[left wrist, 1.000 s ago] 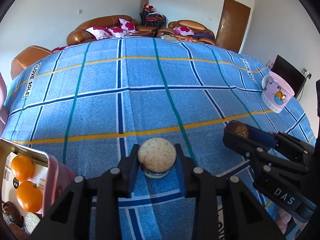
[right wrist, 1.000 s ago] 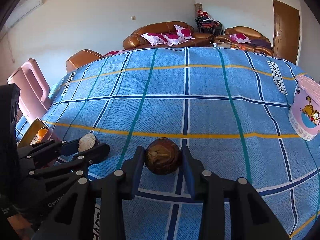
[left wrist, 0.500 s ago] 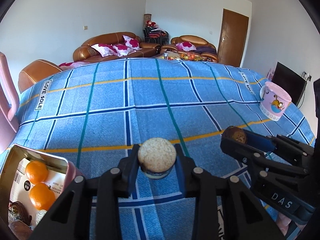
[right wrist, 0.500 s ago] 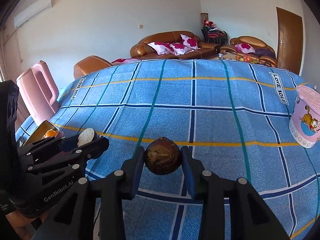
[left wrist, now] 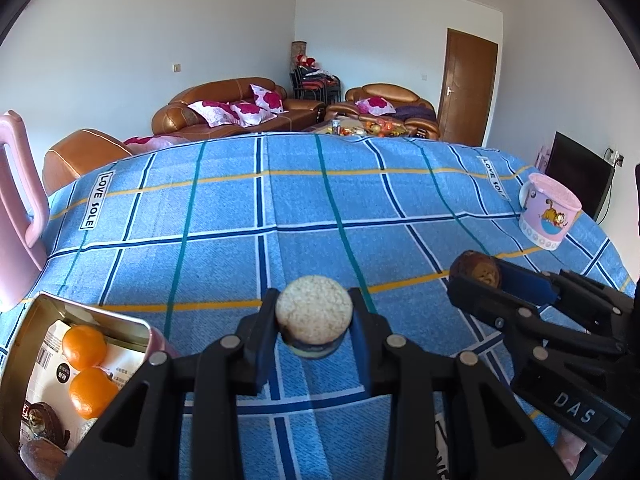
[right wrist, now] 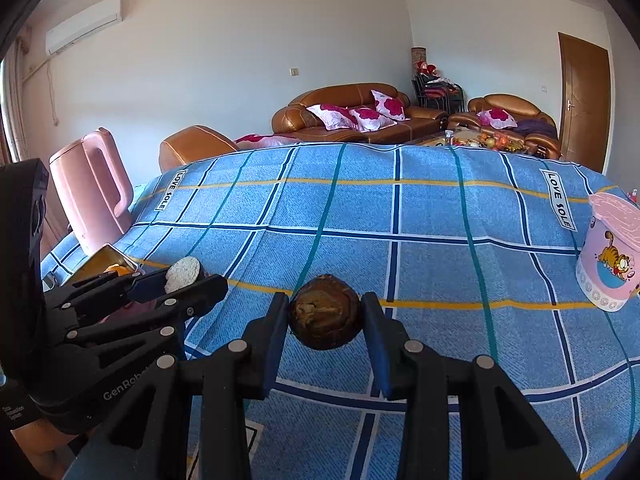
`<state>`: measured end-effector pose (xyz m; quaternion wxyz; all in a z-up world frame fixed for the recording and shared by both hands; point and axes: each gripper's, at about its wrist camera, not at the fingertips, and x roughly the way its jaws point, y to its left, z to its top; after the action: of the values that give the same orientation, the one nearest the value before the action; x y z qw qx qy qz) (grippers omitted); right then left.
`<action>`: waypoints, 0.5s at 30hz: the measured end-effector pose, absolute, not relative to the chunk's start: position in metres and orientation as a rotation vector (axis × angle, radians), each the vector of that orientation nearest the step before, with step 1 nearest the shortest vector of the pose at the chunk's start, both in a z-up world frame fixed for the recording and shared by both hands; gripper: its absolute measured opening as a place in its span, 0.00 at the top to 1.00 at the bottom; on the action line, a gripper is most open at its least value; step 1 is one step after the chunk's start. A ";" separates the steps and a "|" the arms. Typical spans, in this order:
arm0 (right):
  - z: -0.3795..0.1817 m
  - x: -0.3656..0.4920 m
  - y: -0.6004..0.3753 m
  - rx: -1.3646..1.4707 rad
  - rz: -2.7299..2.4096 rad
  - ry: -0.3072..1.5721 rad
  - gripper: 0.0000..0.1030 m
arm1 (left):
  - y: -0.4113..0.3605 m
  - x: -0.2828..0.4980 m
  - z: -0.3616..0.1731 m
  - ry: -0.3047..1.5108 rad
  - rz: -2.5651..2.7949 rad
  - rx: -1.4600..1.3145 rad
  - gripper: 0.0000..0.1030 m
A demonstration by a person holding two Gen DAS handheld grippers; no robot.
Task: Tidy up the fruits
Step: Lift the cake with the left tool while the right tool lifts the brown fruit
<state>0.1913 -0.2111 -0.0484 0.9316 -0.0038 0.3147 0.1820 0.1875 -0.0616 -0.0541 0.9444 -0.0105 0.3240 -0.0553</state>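
My left gripper [left wrist: 314,324] is shut on a round pale, grainy-topped fruit [left wrist: 313,314], held above the blue checked tablecloth [left wrist: 280,216]. My right gripper [right wrist: 326,322] is shut on a dark brown round fruit [right wrist: 326,317], also off the cloth. Each gripper shows in the other's view: the right one [left wrist: 476,278] at the right, the left one [right wrist: 184,280] at the left. A metal tin [left wrist: 36,332] at the lower left holds two oranges [left wrist: 85,347], a brown fruit [left wrist: 40,420] and other items, partly hidden by the left gripper's body.
A pink cartoon cup [left wrist: 548,216] stands near the table's right edge. A pink jug [right wrist: 94,188] stands at the left edge behind the tin [right wrist: 102,262]. Brown sofas [left wrist: 236,108] and a door lie beyond the table.
Both views have tilted upward, showing more of the room and ceiling. The left gripper rose a little, bringing more of the tin into view. Both grips are unchanged.
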 end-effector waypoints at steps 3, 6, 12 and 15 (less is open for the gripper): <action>-0.047 0.189 -0.212 -0.005 0.377 0.630 0.62 | -0.061 0.186 -0.053 0.652 -0.115 -0.026 0.66; -0.045 0.187 -0.212 -0.004 0.381 0.612 0.62 | -0.060 0.185 -0.053 0.643 -0.112 -0.031 0.66; -0.042 0.183 -0.213 -0.006 0.383 0.582 0.62 | -0.058 0.182 -0.051 0.627 -0.110 -0.039 0.66; -0.041 0.182 -0.213 -0.005 0.386 0.573 0.62 | -0.058 0.180 -0.050 0.619 -0.108 -0.044 0.66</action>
<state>0.1819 -0.2129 -0.0410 0.9409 -0.0026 0.2810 0.1891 0.1800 -0.0577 -0.0502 0.9508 -0.0215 0.3045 -0.0533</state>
